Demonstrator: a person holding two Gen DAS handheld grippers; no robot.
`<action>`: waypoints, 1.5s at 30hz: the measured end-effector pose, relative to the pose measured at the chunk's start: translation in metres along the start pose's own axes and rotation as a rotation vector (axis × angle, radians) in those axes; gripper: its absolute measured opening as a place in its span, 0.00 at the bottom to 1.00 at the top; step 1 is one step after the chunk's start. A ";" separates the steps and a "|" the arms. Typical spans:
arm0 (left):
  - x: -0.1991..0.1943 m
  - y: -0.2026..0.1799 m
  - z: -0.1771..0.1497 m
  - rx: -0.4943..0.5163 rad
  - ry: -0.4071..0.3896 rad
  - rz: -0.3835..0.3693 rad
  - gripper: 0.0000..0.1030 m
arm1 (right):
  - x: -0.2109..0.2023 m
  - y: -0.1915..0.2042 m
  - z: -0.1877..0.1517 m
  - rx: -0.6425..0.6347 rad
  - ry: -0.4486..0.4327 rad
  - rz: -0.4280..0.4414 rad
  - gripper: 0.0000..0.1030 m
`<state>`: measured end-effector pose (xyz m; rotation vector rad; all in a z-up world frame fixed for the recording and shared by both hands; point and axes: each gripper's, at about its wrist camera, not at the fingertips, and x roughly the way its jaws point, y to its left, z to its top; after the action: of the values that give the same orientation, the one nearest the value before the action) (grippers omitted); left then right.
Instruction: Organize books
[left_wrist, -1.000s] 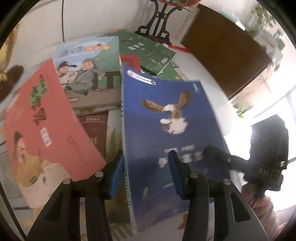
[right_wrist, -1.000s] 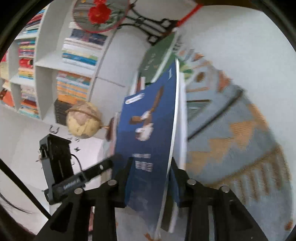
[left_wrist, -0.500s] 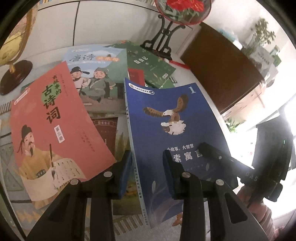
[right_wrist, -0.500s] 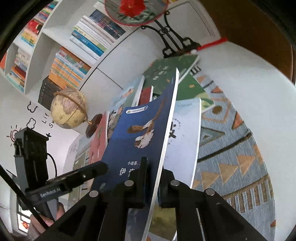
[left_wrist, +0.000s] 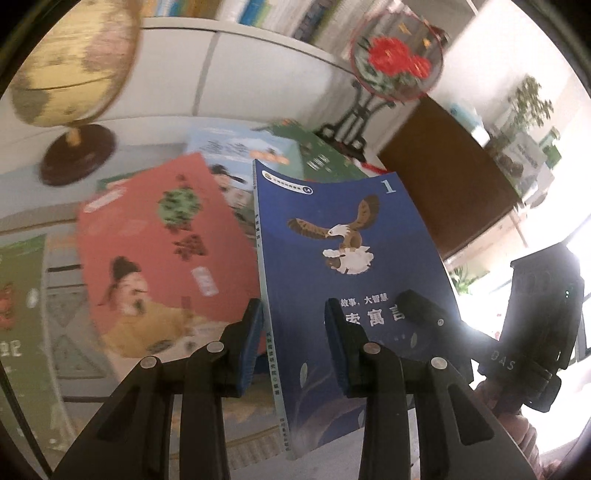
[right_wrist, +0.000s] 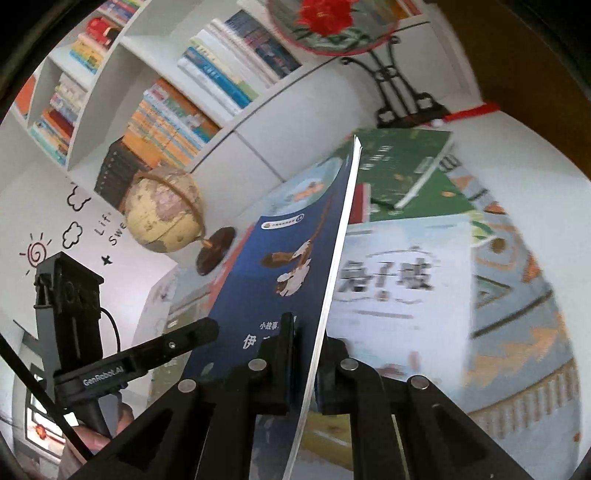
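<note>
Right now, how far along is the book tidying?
Nothing looks shelved from the table yet. In hand: the dark blue eagle-cover book, gripped at its spine edge by the left claw and at its page edge by the right claw. Left: the red poetry book, green books and white picture book scattered on the patterned table mat.

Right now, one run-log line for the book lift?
phase: lifting | held: dark blue eagle-cover book | right tongs: shut on page edge | left tongs: shut on spine edge | below: scattered books

Daylit; window glare (left_wrist: 554, 387) at right edge; background motion-blurred; fisheye-warped edges.
</note>
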<state>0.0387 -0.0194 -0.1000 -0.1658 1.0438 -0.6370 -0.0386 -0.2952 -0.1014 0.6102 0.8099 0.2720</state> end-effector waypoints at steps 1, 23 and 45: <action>-0.007 0.007 0.001 -0.008 -0.010 0.008 0.30 | 0.004 0.009 0.001 -0.014 0.003 0.004 0.08; -0.124 0.183 -0.022 -0.205 -0.123 0.234 0.30 | 0.137 0.186 -0.037 -0.128 0.143 0.172 0.08; -0.120 0.295 -0.075 -0.385 -0.077 0.321 0.30 | 0.246 0.245 -0.112 -0.106 0.338 0.130 0.09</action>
<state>0.0553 0.2998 -0.1717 -0.3469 1.0816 -0.1347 0.0428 0.0556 -0.1590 0.5245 1.0747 0.5437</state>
